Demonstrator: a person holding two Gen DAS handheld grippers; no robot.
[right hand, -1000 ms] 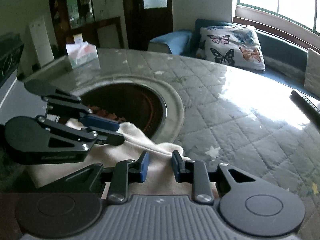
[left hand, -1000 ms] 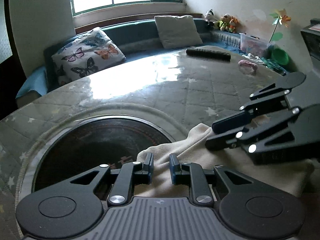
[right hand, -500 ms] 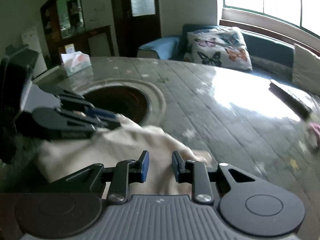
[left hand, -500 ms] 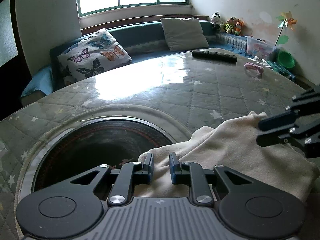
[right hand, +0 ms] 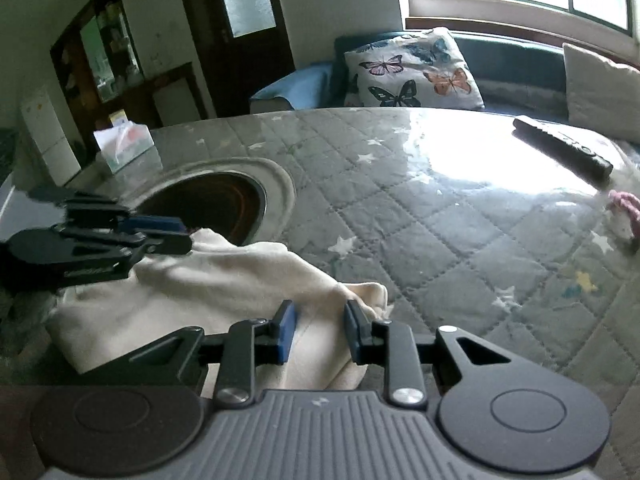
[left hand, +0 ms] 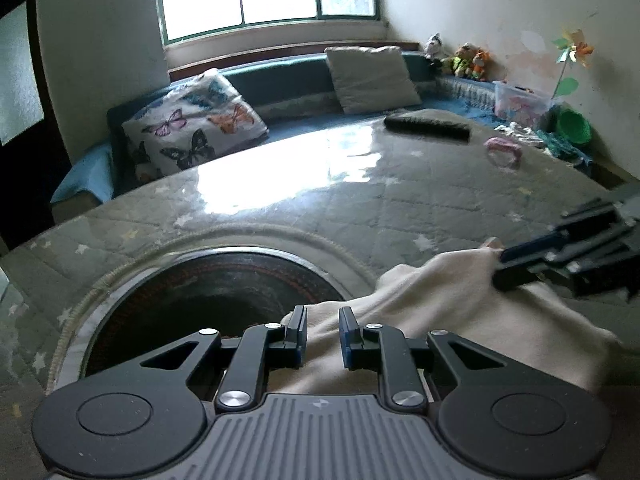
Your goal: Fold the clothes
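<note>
A cream cloth garment [left hand: 432, 312] lies bunched on the quilted table, beside the round dark opening [left hand: 208, 296]. My left gripper [left hand: 322, 334] is over the cloth's left edge, its jaws a little apart with cloth between them. My right gripper [right hand: 319, 330] is over the cloth's right end [right hand: 360, 296], its jaws wider apart with a cloth fold between them. The right gripper shows in the left wrist view [left hand: 560, 256] at the cloth's far edge. The left gripper shows in the right wrist view [right hand: 160, 236] at the cloth's far corner.
A dark remote [right hand: 560, 144] and a pink toy [right hand: 624, 212] lie at the far right of the table. A tissue box [right hand: 124, 144] stands at the far left. A bench with a butterfly pillow [left hand: 192, 128] runs behind the table.
The two grippers have drawn apart, stretching the cloth out sideways. The right gripper's jaws now stand wider apart than before.
</note>
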